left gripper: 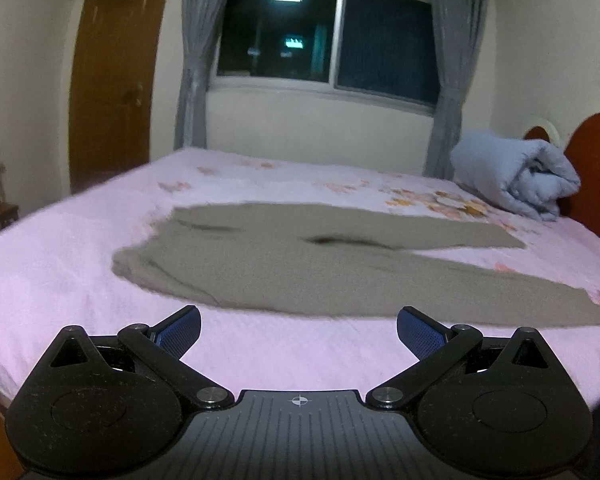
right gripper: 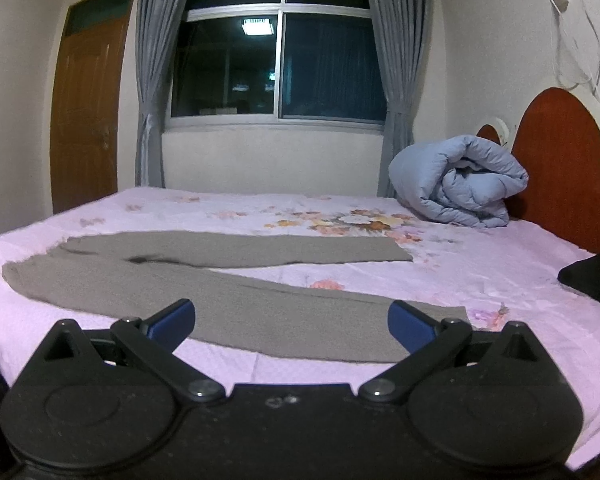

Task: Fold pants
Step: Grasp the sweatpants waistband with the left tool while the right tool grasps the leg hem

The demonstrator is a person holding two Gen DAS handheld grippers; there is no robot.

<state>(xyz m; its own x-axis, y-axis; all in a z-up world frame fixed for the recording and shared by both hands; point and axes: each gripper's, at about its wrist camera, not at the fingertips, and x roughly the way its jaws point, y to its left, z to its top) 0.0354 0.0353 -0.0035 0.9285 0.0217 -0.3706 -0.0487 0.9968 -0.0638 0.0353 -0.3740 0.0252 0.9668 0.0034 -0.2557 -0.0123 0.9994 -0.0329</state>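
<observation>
I have both grippers held low and level at the near edge of the bed [left gripper: 40, 264], pointing across it toward the window [right gripper: 278, 64]. My left gripper [left gripper: 299, 334] has its blue-padded fingers [left gripper: 180, 332] spread wide with nothing between them; it hangs over bare pink sheet just short of the pants [left gripper: 284, 268], clear of the cloth. My right gripper [right gripper: 292, 326] is likewise spread wide and holds nothing, but its fingertips sit over the near trouser leg, close to the hem end; I cannot tell whether the pads [right gripper: 410, 330] touch the fabric. The grey-brown pants lie flat and unfolded on the sheet, waistband to the left, the two legs running out to the right and parting in a narrow V, the far leg ending near the floral print. A rolled pale-blue duvet [right gripper: 458, 182] rests against the red-brown headboard [right gripper: 560, 168] at the far right, well apart from the pants
</observation>
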